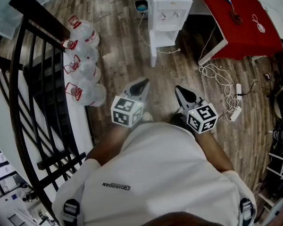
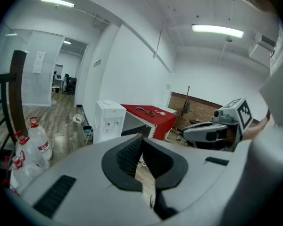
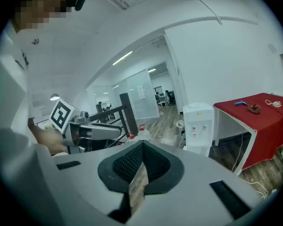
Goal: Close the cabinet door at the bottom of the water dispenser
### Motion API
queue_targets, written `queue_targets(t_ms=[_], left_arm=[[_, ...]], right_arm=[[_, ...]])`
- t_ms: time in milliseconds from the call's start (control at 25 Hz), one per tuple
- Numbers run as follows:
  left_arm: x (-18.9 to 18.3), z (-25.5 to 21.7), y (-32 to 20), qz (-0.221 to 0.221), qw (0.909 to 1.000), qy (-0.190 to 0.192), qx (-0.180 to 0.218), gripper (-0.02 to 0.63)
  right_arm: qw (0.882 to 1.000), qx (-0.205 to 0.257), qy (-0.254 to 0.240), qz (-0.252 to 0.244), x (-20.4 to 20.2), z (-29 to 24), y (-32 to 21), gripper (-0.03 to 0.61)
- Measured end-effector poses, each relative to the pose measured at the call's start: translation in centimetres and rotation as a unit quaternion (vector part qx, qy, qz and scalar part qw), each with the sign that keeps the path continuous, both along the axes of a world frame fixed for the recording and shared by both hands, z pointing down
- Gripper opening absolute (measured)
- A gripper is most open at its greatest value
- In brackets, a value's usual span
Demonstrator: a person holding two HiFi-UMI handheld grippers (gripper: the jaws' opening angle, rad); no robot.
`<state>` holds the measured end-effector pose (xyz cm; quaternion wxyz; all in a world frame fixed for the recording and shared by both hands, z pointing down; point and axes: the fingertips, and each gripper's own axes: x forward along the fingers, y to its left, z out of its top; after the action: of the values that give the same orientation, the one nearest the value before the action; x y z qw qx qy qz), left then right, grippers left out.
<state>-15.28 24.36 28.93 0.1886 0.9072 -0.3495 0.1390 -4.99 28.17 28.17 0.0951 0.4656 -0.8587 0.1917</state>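
The white water dispenser (image 1: 168, 6) stands far ahead on the wood floor, next to the red table. At its base a narrow white door panel (image 1: 153, 48) juts out toward me, so the lower cabinet looks open. The dispenser also shows small in the left gripper view (image 2: 108, 121) and the right gripper view (image 3: 198, 126). My left gripper (image 1: 143, 84) and right gripper (image 1: 178, 89) are held side by side close to my body, well short of the dispenser. Both are shut, pads meeting at the tips, with nothing between them (image 2: 141, 138) (image 3: 142, 146).
Several large water bottles (image 1: 85, 65) with red caps line the left, beside a black stair railing (image 1: 33, 102). A red table (image 1: 240, 18) stands right of the dispenser. White cables and a power strip (image 1: 236, 105) lie on the floor at right. A small bin (image 1: 141, 5) sits left of the dispenser.
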Motion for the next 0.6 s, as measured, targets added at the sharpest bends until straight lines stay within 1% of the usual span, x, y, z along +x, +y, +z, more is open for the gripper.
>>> queue_targets(t_ms=[280,480,600], left_arm=[[0.1,0.0,0.0,0.0,1.0,0.0,0.0,-0.005],[0.0,0.2,-0.2,-0.002,1.0,-0.003,0.0,-0.005],[0.0,0.3,-0.2,-0.003,1.0,-0.003,-0.003,-0.005]], right_arm=[[1.0,-0.004,0.0,0.001,0.2,0.1,0.0,0.02],[1.0,0.016,-0.024,0.01,0.1,-0.8,-0.5,0.021],[0.999,0.017,-0.026,0.007,-0.1,-0.8,-0.7,0.023]])
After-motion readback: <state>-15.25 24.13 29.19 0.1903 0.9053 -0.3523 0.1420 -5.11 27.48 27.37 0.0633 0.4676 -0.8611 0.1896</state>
